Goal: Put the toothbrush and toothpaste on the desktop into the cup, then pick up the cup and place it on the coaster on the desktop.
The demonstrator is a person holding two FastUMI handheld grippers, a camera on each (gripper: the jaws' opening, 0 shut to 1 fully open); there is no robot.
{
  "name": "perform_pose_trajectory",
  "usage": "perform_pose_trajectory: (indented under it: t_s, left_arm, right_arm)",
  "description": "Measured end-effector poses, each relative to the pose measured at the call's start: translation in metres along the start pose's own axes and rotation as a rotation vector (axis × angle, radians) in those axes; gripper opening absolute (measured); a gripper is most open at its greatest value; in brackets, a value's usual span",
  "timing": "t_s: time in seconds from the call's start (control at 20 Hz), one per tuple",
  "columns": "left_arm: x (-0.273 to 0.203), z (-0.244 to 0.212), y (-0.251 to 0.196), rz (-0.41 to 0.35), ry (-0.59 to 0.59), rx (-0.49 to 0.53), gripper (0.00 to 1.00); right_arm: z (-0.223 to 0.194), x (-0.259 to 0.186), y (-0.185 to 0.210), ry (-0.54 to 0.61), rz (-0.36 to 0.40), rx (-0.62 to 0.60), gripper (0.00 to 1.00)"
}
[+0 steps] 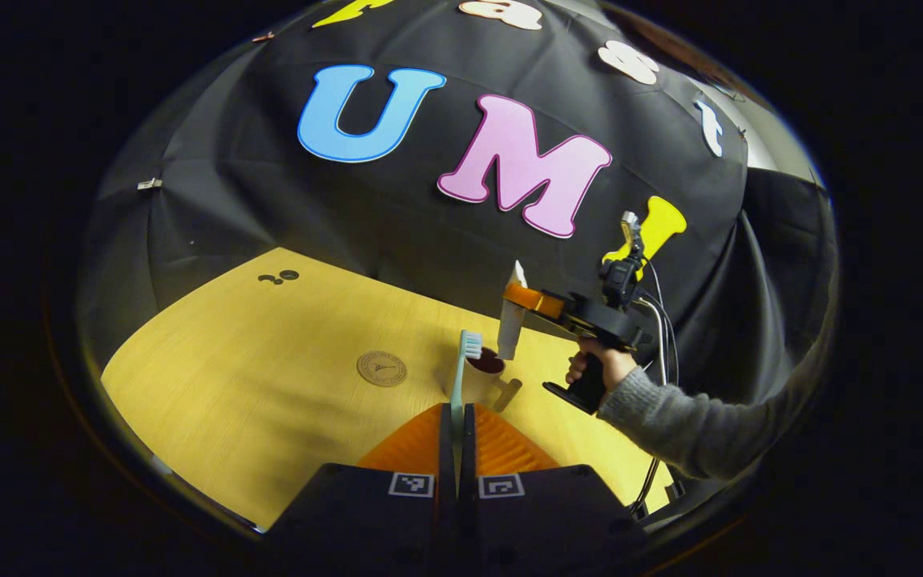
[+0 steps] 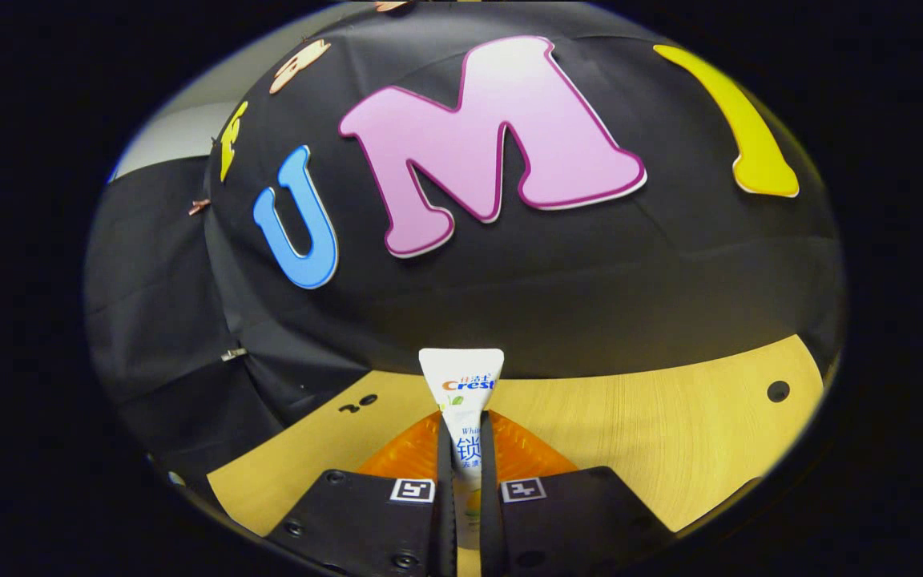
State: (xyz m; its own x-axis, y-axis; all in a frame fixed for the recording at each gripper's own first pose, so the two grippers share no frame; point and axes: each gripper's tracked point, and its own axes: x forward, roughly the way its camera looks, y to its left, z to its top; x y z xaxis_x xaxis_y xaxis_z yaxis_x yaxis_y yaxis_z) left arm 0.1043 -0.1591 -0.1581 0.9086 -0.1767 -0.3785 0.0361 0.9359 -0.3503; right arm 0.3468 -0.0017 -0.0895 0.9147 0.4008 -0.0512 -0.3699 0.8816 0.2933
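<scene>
Pinched tight in the left gripper [image 1: 458, 437], the toothbrush [image 1: 461, 377] waits near the cup [image 1: 484, 377], while the right gripper [image 2: 467, 473] squeezes the toothpaste [image 1: 512, 316] above it, ready to lower in; the coaster [image 1: 381, 369] sits left.

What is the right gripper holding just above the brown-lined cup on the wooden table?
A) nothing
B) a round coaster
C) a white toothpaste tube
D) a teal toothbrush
C: the right gripper is closed on the white toothpaste tube, which in the left gripper view hangs upright over the brown-lined cup; the teal toothbrush sits in the left gripper.
</scene>
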Motion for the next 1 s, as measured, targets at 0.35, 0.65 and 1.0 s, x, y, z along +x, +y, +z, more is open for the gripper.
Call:
perform_pose_trajectory:
  t_s: [0.35, 0.65, 1.0]
  left_arm:
    - [-0.013, -0.019, 0.012, 0.031, 0.006, -0.018, 0.06]
    - [-0.007, -0.016, 0.008, 0.028, 0.007, -0.015, 0.06]
    - [-0.003, -0.011, 0.002, 0.013, -0.002, -0.011, 0.06]
  right_arm:
    - [-0.045, 0.021, -0.012, 0.06, -0.006, -0.033, 0.15]
    - [-0.067, 0.019, -0.008, 0.087, 0.007, -0.028, 0.16]
    - [-0.099, -0.004, -0.006, 0.182, 0.028, -0.038, 0.23]
